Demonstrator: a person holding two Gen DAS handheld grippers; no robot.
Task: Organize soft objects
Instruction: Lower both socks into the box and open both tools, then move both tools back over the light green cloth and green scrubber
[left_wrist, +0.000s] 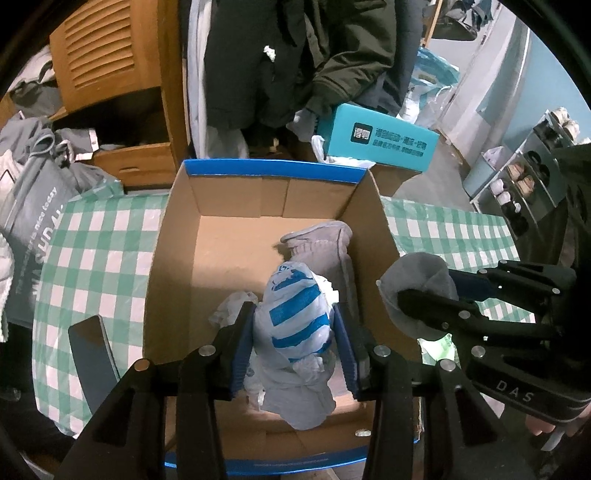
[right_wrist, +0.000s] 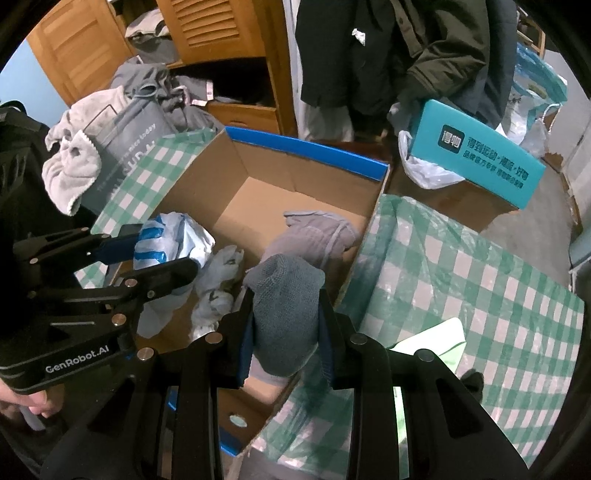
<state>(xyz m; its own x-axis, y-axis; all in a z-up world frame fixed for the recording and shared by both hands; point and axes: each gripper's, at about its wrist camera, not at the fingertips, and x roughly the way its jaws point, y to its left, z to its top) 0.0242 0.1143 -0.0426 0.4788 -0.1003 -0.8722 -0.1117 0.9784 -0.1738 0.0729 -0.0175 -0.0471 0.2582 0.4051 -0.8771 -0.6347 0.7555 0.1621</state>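
Observation:
An open cardboard box (left_wrist: 273, 168) with a blue rim stands on the checked tablecloth. Over its near half, my left gripper (left_wrist: 293, 308) is shut on a blue-and-white striped plastic-wrapped bundle (left_wrist: 295, 321), whose tail hangs down into the box. A grey garment (left_wrist: 317, 243) lies in the box's far right corner, and a crumpled pale bag (right_wrist: 221, 280) lies near the bundle. My right gripper (right_wrist: 285, 295) is shut on a grey knitted sock (right_wrist: 284, 295), held over the box's right wall (right_wrist: 365, 236). In the right wrist view the left gripper (right_wrist: 164, 249) shows at the left.
The green-and-white tablecloth (right_wrist: 461, 277) spreads on both sides of the box. A teal carton (right_wrist: 480, 155) sits behind on a brown box. Dark jackets (left_wrist: 295, 55) hang at the back beside a wooden cabinet (left_wrist: 110, 55). A grey printed bag (left_wrist: 33, 214) and towels lie left.

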